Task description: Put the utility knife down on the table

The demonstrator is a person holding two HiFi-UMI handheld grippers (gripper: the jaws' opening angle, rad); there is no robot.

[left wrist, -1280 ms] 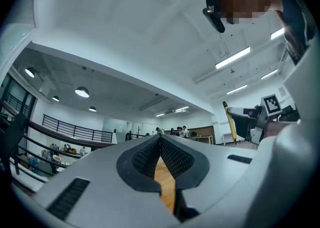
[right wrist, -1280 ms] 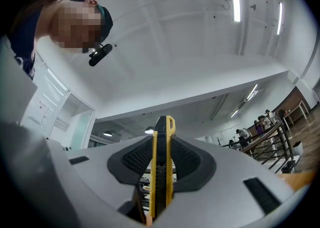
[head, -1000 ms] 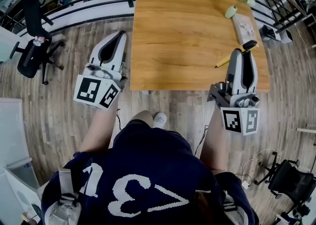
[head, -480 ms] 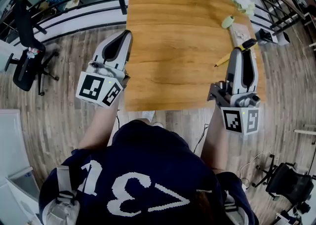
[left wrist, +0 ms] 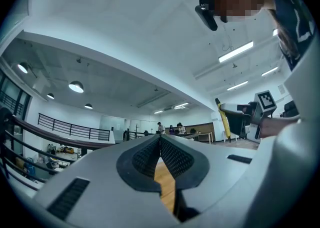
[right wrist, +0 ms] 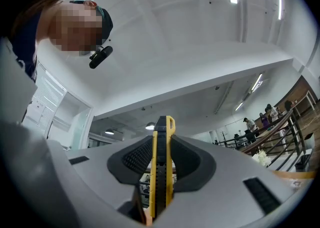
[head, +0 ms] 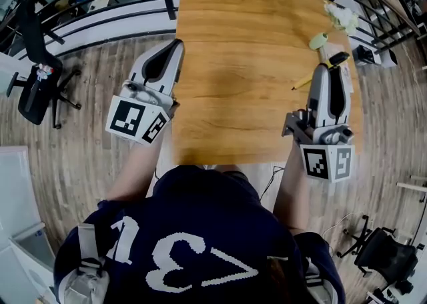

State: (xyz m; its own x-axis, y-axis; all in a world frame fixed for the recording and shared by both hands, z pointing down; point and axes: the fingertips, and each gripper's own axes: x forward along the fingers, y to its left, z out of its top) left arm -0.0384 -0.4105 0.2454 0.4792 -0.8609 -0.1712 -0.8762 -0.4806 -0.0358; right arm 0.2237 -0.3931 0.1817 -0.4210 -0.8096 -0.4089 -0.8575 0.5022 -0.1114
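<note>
The utility knife (right wrist: pixel 161 172) is clamped edge-on between the right gripper's (head: pixel 327 69) fingers (right wrist: pixel 134 158), above the counter's (head: pixel 247 43) right edge at the frame's right. It looks light and stiff, with a slick plastic shell, so the ribbed middle of the handle is probably the safest hold. The left gripper (head: pixel 172 49), at the counter's left edge, has its fingers together on nothing.

The left gripper (left wrist: pixel 160 139) has its jaws pressed together with nothing between them, and a strip of wooden table (left wrist: pixel 166 187) shows below. Off to the right, the right gripper (left wrist: pixel 232 114) carries a yellow knife (left wrist: pixel 222 119).
</note>
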